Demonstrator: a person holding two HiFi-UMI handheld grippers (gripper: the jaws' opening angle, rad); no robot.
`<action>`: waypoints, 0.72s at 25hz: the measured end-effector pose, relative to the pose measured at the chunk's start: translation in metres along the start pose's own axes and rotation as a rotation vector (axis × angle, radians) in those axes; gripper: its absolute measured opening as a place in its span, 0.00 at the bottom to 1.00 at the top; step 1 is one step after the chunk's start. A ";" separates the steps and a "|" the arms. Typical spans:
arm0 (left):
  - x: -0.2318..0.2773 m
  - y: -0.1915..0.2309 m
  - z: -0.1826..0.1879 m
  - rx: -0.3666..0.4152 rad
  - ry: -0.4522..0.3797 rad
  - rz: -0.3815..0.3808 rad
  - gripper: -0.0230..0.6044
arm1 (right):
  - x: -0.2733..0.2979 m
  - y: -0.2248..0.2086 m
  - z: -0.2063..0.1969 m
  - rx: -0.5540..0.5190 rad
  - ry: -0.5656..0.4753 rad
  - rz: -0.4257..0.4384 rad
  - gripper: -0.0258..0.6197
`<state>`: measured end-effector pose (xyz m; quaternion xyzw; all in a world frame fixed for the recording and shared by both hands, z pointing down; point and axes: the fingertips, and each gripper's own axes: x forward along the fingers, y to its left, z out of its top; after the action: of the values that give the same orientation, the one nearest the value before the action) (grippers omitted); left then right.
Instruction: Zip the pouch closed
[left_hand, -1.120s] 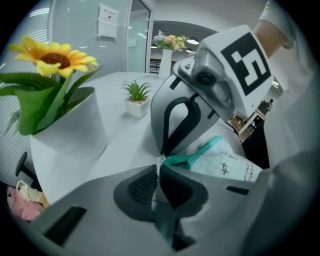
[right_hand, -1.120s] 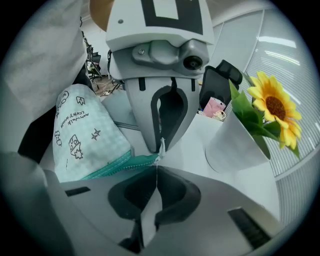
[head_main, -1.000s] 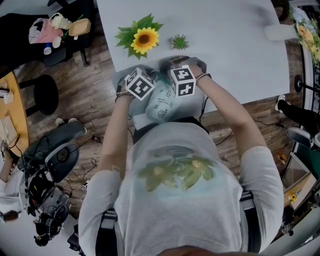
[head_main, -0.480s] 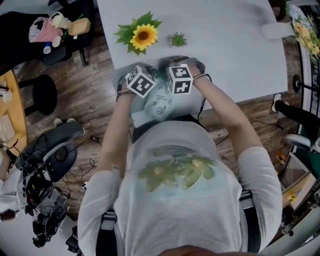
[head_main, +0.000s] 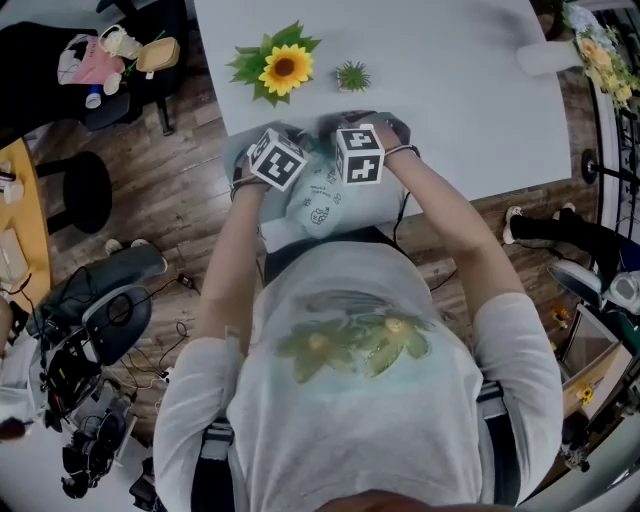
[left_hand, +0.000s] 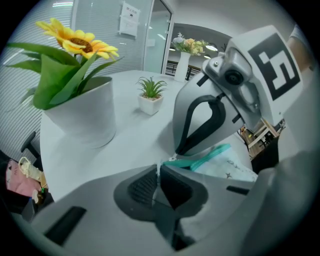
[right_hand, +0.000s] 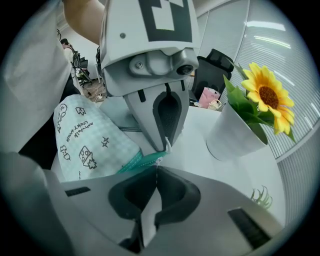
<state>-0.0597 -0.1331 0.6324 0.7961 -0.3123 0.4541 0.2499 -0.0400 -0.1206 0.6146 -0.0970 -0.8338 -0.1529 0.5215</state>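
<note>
A mint pouch (head_main: 320, 205) with small printed drawings hangs between my two grippers at the near edge of the white table (head_main: 450, 80). My left gripper (left_hand: 158, 175) is shut on a thin white end of the pouch beside its teal zipper band (left_hand: 200, 159). Facing it, tip to tip, my right gripper (right_hand: 157, 172) is shut, with the zipper pull (right_hand: 159, 161) at its tips. The pouch body (right_hand: 85, 145) sags down toward the person. In the head view both marker cubes (head_main: 277, 162) (head_main: 360, 155) sit close together and hide the jaws.
A sunflower in a white pot (head_main: 282, 70) and a small green plant (head_main: 352, 77) stand on the table just beyond the grippers. A vase of flowers (head_main: 590, 50) is at the far right corner. An office chair (head_main: 120, 310) and cables are on the wooden floor at left.
Both marker cubes have rolled slightly. The grippers stay together at the table's edge, and the pouch still hangs between them.
</note>
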 end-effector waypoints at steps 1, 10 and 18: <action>0.000 0.000 0.000 0.007 -0.004 0.008 0.08 | 0.000 0.000 0.000 0.007 -0.003 -0.003 0.07; 0.002 0.002 -0.001 0.030 -0.018 0.034 0.08 | 0.002 0.001 -0.004 0.041 -0.009 -0.028 0.07; 0.001 0.001 0.000 0.027 -0.020 0.037 0.08 | -0.002 0.006 -0.006 0.049 -0.005 -0.022 0.07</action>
<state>-0.0603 -0.1339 0.6332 0.7982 -0.3231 0.4547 0.2275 -0.0319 -0.1168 0.6160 -0.0756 -0.8396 -0.1377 0.5200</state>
